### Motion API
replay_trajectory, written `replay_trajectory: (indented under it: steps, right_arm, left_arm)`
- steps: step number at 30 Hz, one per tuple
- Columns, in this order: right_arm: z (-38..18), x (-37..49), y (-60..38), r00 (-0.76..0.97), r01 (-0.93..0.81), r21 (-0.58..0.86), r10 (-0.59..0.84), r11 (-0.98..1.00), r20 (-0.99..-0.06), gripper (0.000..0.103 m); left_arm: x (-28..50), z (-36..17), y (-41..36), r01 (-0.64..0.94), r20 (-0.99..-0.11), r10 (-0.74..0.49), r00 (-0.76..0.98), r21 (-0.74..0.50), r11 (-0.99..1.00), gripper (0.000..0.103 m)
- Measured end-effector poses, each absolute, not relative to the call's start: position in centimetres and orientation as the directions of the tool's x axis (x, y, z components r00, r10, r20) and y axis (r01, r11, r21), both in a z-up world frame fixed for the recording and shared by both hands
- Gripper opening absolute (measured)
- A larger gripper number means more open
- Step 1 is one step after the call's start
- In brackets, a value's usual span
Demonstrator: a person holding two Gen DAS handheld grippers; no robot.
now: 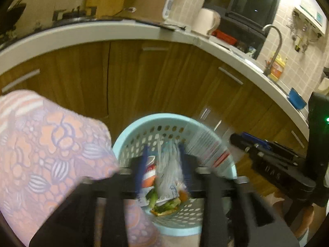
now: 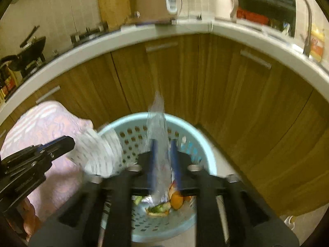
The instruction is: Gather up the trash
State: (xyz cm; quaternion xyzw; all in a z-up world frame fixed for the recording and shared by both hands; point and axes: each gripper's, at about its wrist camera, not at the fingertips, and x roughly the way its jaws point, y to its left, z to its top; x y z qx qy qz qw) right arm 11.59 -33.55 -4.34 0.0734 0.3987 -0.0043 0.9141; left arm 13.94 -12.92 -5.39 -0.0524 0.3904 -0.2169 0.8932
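A light blue perforated trash basket [image 1: 144, 121] stands on the floor below me; it also shows in the right wrist view [image 2: 197, 131]. Food scraps [image 1: 164, 203] lie at its bottom, along with a red and white cup [image 1: 150, 170]. My left gripper [image 1: 163, 152] is shut on a clear plastic bag [image 1: 168, 164] over the basket. My right gripper [image 2: 163, 144] is shut on the same bag's other edge [image 2: 157, 127]. Part of the bag [image 2: 98, 152] stretches between both grippers, blurred. Each gripper shows in the other's view, left [image 2: 55, 146] and right [image 1: 244, 142].
Wooden cabinets [image 1: 144, 72] under a white counter [image 1: 82, 33] curve behind the basket. A rice cooker [image 1: 148, 0], a kettle [image 1: 207, 20], a faucet [image 1: 275, 41] and a blue bowl [image 1: 296, 98] are on the counter. The person's patterned clothing [image 1: 51, 144] is at left.
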Motion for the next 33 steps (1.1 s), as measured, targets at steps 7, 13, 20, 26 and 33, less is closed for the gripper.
replay_trajectory:
  steps: [7,13,20,26,33]
  right_arm:
    - [-5.2,11.2,-33.7,0.686,0.070,0.131,0.048,0.989,-0.726,0.056]
    - [-3.5,10.5,-32.7,0.727,0.050,0.107,0.037,0.993,-0.686,0.056]
    - [-0.3,7.9,-30.8,0.811,0.040,0.074,0.011,0.996,-0.584,0.062]
    - [2.1,5.5,-30.0,0.871,0.050,0.067,-0.010,0.997,-0.492,0.068]
    - [1.8,4.5,-29.6,0.876,0.087,0.091,-0.032,0.992,-0.481,0.068]
  left_arm:
    - [14.2,-5.9,-12.3,0.335,-0.680,-0.427,0.596,-0.272,0.902,0.039]
    - [13.4,-4.9,-11.9,0.330,-0.659,-0.421,0.623,-0.266,0.906,0.048]
    - [10.6,-1.5,-10.5,0.288,-0.588,-0.351,0.728,-0.203,0.936,0.073]
    - [6.2,1.2,-8.4,0.107,-0.451,-0.129,0.883,-0.074,0.992,0.092]
    - [4.5,1.7,-7.1,0.025,-0.387,-0.037,0.921,-0.035,0.999,0.094]
